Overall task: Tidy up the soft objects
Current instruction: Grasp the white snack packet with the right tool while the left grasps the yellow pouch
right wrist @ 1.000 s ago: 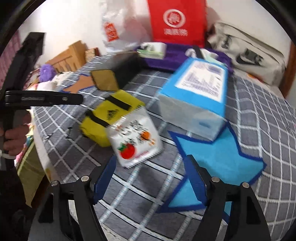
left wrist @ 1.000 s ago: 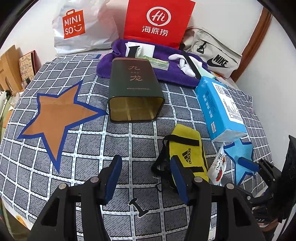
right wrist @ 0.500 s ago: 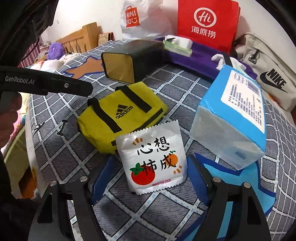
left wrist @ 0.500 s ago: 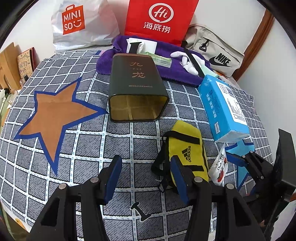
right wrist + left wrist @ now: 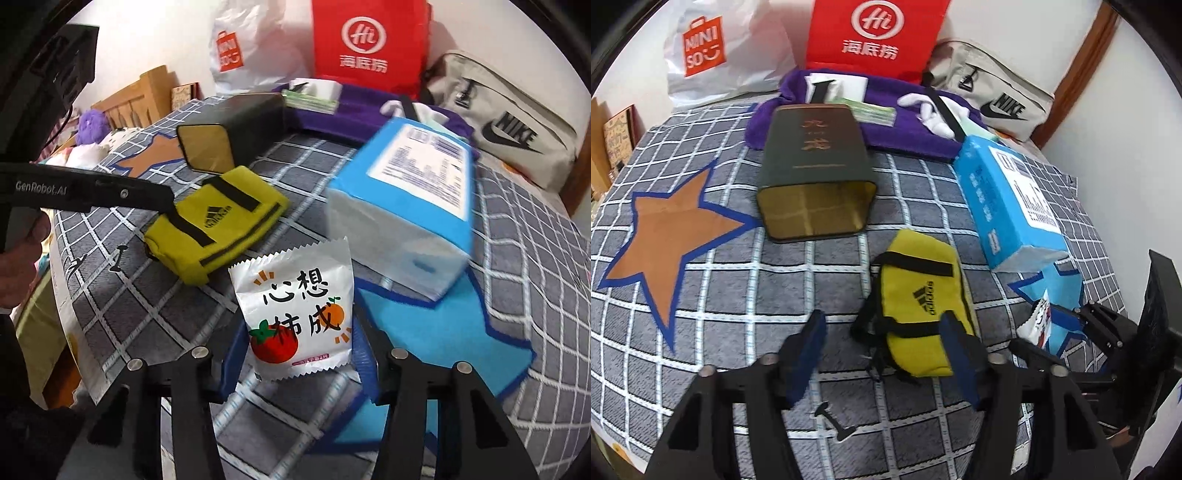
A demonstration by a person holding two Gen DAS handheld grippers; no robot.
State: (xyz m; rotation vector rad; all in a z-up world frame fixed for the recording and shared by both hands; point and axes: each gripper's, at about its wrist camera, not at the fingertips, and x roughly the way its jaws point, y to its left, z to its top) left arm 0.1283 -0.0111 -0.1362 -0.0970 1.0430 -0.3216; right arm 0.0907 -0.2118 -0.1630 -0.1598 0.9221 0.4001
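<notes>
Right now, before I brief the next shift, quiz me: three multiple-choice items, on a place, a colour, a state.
1. Where is the yellow bag relative to the tin?
A inside it; B on the checked cover before its mouth; C on top of it.
2. What colour is the star patch under the tissue pack?
A blue; B orange; C green.
3. How is the tin?
A upright, lidded; B crushed; C on its side, mouth open.
Key: B, it lies on the cover near the opening; A, blue shows beneath the pack; C, its gold inside faces the camera.
</notes>
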